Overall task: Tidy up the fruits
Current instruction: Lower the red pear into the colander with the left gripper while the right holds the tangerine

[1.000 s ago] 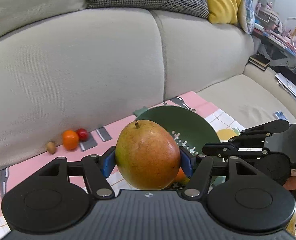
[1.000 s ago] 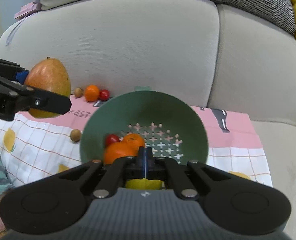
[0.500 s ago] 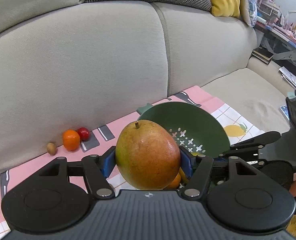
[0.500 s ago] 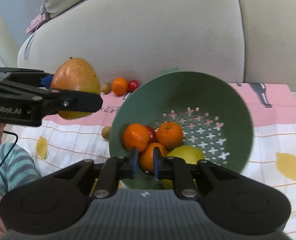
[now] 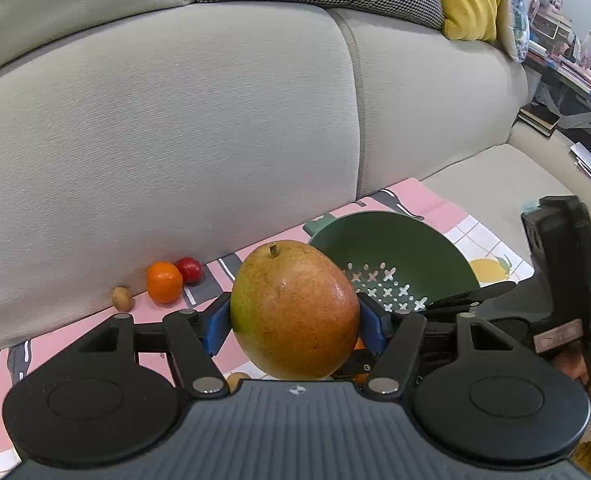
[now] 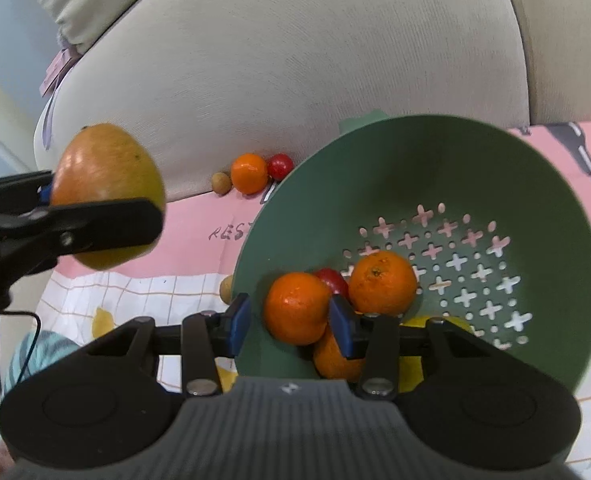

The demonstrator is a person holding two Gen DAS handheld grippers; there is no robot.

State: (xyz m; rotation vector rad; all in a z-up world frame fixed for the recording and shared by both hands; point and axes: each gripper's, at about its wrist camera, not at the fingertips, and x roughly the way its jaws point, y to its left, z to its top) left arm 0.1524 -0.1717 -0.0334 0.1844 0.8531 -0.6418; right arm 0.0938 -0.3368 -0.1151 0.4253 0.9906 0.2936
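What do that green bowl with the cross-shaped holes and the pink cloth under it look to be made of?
The green bowl with cross-shaped holes looks like moulded plastic: one even matte colour, smooth wall, cleanly cut holes. Coated metal cannot be ruled out. The pink printed cloth looks like thin woven fabric: flat with slight ripples, no shine, printed grid and lemons.

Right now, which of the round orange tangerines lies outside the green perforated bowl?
The tangerine against the beige sofa back, between a red cherry tomato and a small brown nut; the others sit inside the bowl.
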